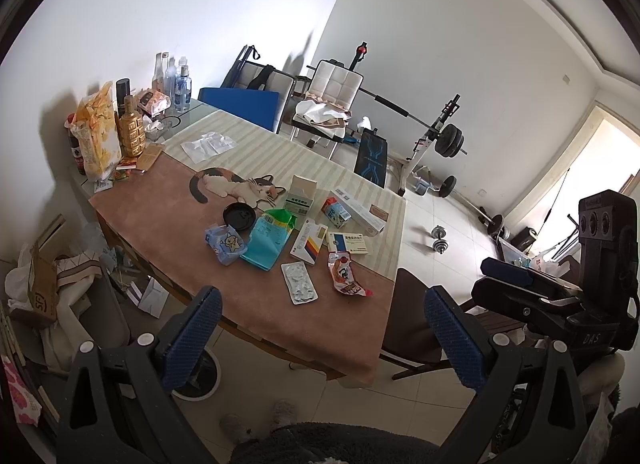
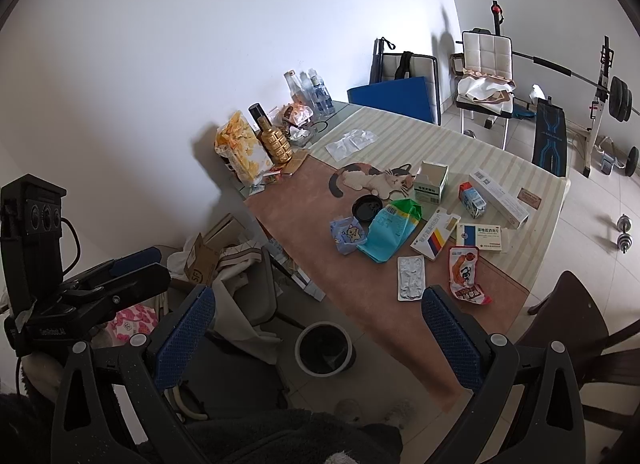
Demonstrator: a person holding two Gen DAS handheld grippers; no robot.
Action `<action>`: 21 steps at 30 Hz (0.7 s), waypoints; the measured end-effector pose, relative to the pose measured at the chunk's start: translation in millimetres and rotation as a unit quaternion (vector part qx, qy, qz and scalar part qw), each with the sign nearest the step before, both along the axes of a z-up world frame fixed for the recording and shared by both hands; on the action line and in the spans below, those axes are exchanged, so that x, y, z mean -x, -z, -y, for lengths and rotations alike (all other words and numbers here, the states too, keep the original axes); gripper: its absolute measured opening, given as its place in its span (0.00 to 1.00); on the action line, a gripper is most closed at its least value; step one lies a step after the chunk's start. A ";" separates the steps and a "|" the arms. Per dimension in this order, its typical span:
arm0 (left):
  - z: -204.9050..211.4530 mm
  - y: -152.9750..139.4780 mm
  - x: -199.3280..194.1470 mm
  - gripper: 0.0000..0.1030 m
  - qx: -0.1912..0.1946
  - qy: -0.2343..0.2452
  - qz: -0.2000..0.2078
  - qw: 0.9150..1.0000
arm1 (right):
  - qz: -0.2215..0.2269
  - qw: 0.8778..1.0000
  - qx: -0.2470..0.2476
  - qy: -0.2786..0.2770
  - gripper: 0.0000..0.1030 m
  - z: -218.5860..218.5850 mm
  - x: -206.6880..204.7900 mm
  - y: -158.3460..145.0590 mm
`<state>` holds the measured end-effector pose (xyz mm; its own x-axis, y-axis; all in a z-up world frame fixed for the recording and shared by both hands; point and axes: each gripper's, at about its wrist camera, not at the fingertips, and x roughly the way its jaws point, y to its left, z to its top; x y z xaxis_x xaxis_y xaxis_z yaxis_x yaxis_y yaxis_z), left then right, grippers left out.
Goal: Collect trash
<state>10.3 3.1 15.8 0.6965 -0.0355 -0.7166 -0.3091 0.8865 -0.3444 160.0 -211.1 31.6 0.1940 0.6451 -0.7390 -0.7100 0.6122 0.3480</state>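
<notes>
Trash lies on the table (image 1: 160, 220): a red snack wrapper (image 1: 346, 276) (image 2: 466, 274), a silver blister pack (image 1: 299, 282) (image 2: 411, 277), a teal bag (image 1: 269, 238) (image 2: 390, 230), a blue cartoon packet (image 1: 226, 244) (image 2: 348, 234), several medicine boxes (image 1: 348, 242) (image 2: 482, 237) and a black lid (image 1: 239, 216) (image 2: 367, 207). A round trash bin (image 2: 324, 348) stands on the floor beside the table. My left gripper (image 1: 320, 338) is open and empty, held back from the table's near edge. My right gripper (image 2: 316, 338) is open and empty above the bin.
Bottles (image 1: 176, 80), a gold bottle (image 1: 130, 132) and a yellow snack bag (image 1: 96, 132) stand at the table's far end. A brown chair (image 2: 576, 320) stands at the right. Cardboard and cloth clutter (image 1: 44, 288) lies on the floor at the left. Gym equipment (image 1: 448, 136) stands behind.
</notes>
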 end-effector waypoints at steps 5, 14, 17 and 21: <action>-0.1 -0.3 0.0 1.00 0.000 0.000 0.000 1.000 | 0.000 1.000 0.000 0.000 1.00 0.0 0.0 -0.1; 0.6 -0.6 0.4 1.00 0.000 -0.001 0.001 1.000 | 0.000 1.000 -0.001 0.000 1.00 0.1 0.2 -0.5; 0.9 -0.5 0.5 1.00 0.000 -0.001 0.001 1.000 | 0.001 1.000 -0.001 0.000 1.00 0.2 0.3 -0.4; 1.3 -1.5 0.0 1.00 0.000 -0.001 0.002 1.000 | 0.001 1.000 -0.001 0.000 1.00 -2.9 -0.5 -4.6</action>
